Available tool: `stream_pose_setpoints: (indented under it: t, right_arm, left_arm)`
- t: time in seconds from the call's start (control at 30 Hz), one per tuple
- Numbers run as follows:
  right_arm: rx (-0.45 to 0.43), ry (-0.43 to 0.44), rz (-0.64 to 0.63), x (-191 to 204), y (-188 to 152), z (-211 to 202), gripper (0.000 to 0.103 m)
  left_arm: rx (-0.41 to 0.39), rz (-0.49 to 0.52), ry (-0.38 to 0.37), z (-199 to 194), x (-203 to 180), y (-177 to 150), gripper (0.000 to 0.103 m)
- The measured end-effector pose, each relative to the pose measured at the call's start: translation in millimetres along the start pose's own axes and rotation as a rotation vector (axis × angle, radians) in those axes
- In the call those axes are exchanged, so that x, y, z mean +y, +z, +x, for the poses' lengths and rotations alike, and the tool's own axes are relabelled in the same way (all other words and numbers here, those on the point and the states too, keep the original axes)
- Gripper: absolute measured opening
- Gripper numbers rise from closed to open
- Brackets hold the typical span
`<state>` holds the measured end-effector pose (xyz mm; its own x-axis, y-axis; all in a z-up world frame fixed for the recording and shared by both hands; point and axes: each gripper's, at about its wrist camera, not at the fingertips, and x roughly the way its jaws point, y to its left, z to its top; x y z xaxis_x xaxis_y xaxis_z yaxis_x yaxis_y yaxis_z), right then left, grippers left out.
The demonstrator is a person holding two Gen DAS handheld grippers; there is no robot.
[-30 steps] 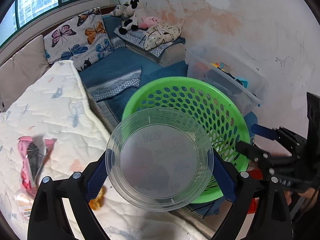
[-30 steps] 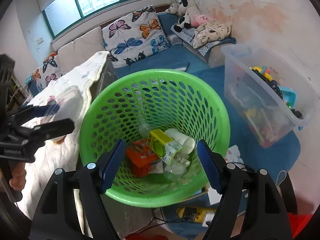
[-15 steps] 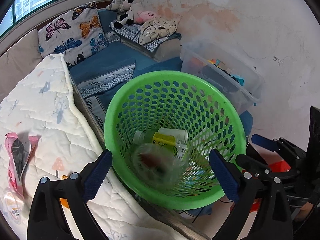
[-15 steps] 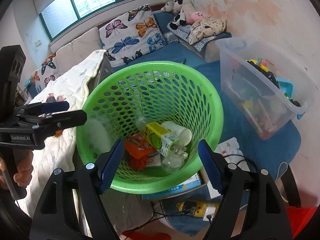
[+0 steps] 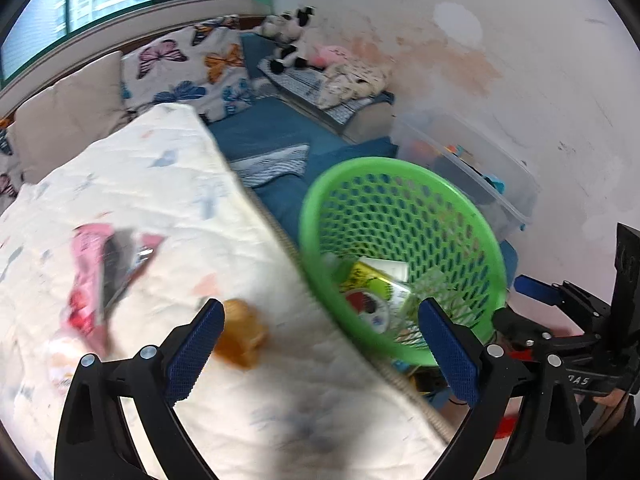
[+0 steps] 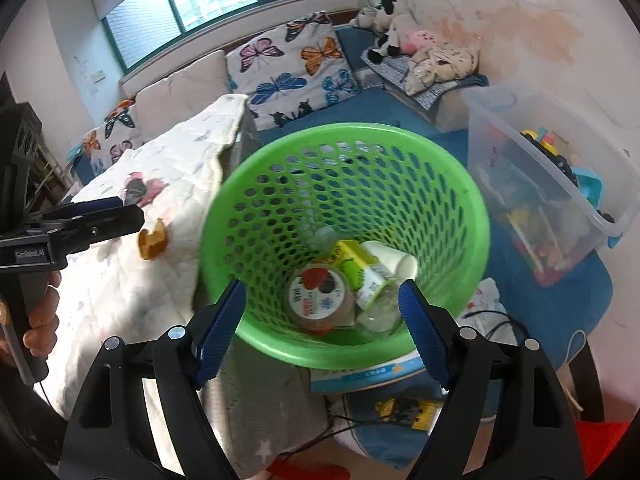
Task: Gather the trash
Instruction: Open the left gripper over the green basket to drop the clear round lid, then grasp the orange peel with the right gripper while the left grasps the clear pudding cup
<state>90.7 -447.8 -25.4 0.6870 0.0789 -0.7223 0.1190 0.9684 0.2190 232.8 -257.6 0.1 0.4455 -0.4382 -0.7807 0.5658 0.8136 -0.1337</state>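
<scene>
both grippers empty, trash in basket and on quilt

i see my left gripper [image 5: 318,344] angled down over the quilt [image 5: 168,208], jaws wide apart with nothing between them. just past its left pad lies an orange scrap [image 5: 240,338], blurred, not touched. farther left on the quilt is a pink wrapper [image 5: 106,268], also blurred.

my right gripper [image 6: 320,330] tilts down at the near rim of the green basket [image 6: 476,220]. its jaws are opening, and the rim sits between the pads without either one pressing on it. in the right view, a hand [image 6: 38,320] grips the left tool's handle at the far left edge, and i can read "genrobot.ai" on that tool's side.

inside the basket lies a clear tub [image 6: 322,296] with a red, black and blue printed label facing up; the writing is too small to read. beside it sit a yellow-green carton [image 6: 356,266] and a white cup [image 6: 394,260] on its side.

under the basket i can see a blue-edged printed sheet [image 6: 360,374]. to the right stands a clear bin [image 6: 560,184] of toys. beyond are butterfly cushions [image 6: 292,64] and plush toys [image 6: 386,42] below the window.
</scene>
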Motion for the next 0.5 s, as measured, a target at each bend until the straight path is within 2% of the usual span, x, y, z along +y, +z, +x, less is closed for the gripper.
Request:
stream_pose_setpoints:
  t: [0.5]
  right_arm:
    - [0.021,0.104,-0.120,82,8,16,0.079]
  left_arm:
    - [-0.055,-0.178,0.114,-50,102,-41,0.094]
